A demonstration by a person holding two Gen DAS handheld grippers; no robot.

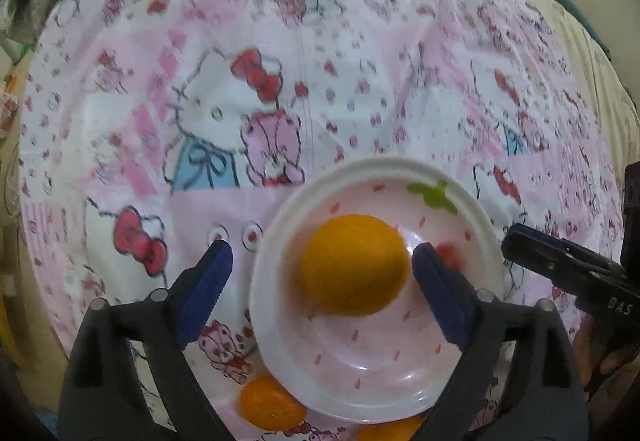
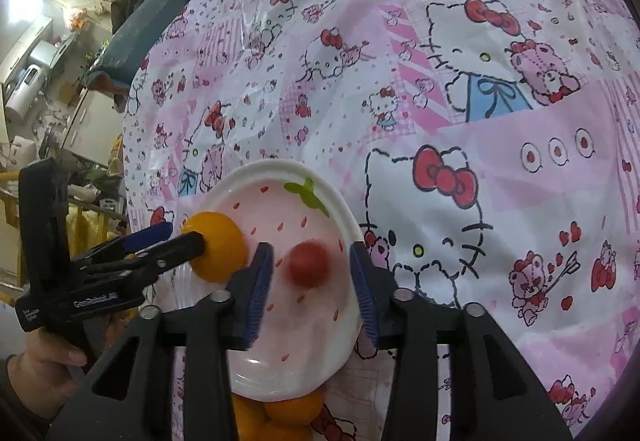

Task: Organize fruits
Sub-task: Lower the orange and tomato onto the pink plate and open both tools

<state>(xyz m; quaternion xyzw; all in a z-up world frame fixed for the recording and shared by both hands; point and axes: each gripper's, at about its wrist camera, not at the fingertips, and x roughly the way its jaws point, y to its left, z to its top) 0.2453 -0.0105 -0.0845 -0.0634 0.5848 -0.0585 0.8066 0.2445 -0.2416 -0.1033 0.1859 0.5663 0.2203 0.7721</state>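
plate (image 2: 320,177): glossy glazed ceramic look, smooth
cloth (image 2: 520,169): thin printed sheet, shiny, creased
orange (image 1: 354,265): matt peel
tomato (image 2: 309,264): smooth skin
pads (image 1: 204,289): blue, ribbed, matt
gripper arms (image 2: 440,361): matt black plastic

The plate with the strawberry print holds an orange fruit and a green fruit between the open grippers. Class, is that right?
Not quite: the second fruit is red, not green. The right wrist view shows the small red fruit on the plate beside the orange fruit, between the open pads of the right gripper.

Oranges (image 2: 276,417) part hidden behind plate (image 2: 296,171); red fruit (image 2: 308,264) blurred.
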